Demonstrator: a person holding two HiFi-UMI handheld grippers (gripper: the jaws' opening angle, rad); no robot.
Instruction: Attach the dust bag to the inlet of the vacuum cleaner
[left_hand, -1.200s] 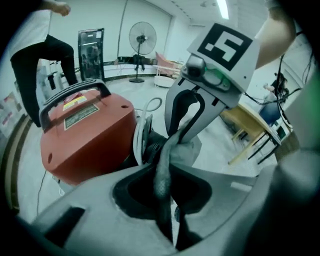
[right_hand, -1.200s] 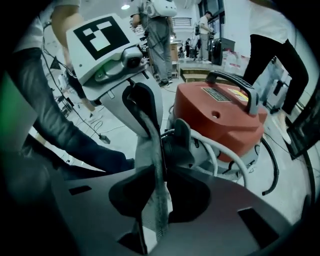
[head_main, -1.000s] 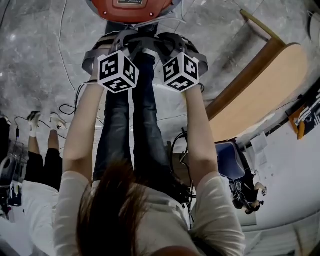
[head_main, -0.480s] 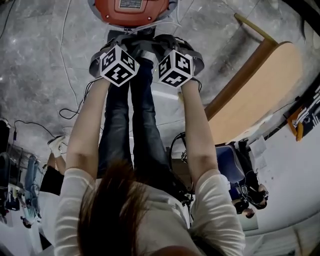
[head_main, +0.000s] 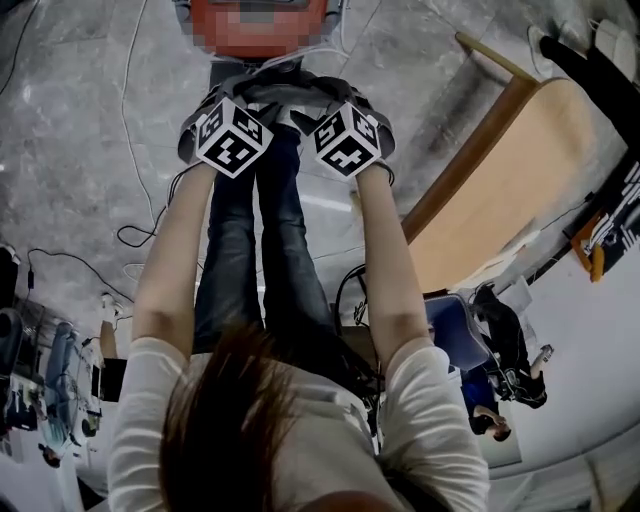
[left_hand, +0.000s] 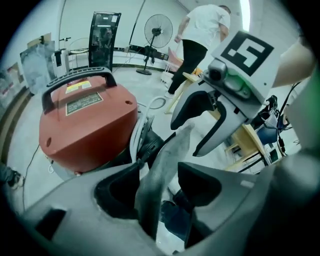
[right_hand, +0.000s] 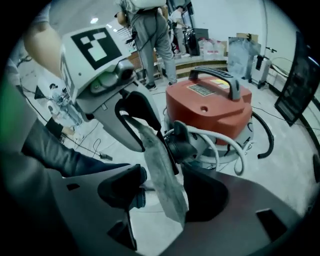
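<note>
1. At the front of the red vacuum cleaner, low over the floor, the grey dust bag hangs as a flat sheet of fabric. Its upper end is up against the black inlet. It is probably presented edge-on like this so that its mouth meets the port squarely.
2. The bag passes between the jaws of both grippers, one at each side of it. Two holds would keep the limp fabric spread out instead of folding on itself.
3. The left gripper has just been opening its jaws. They stand wide and released, with the bag between them and a gap showing beside the fabric.
4. The right gripper has likewise just been opening. Its jaws are spread and let go, and the bag lies between them, nearer one jaw, with no pad seen pressing on it.
5. With both holds loosed and the bag not sagging away from the port, its mouth is likely seated or nearly so. Whether the collar is pushed fully home cannot be told.
6. The vacuum cleaner stands upright with its black handle on top, so the inlet faces the person. A white cable loops just beside the inlet and could snag the bag.
</note>
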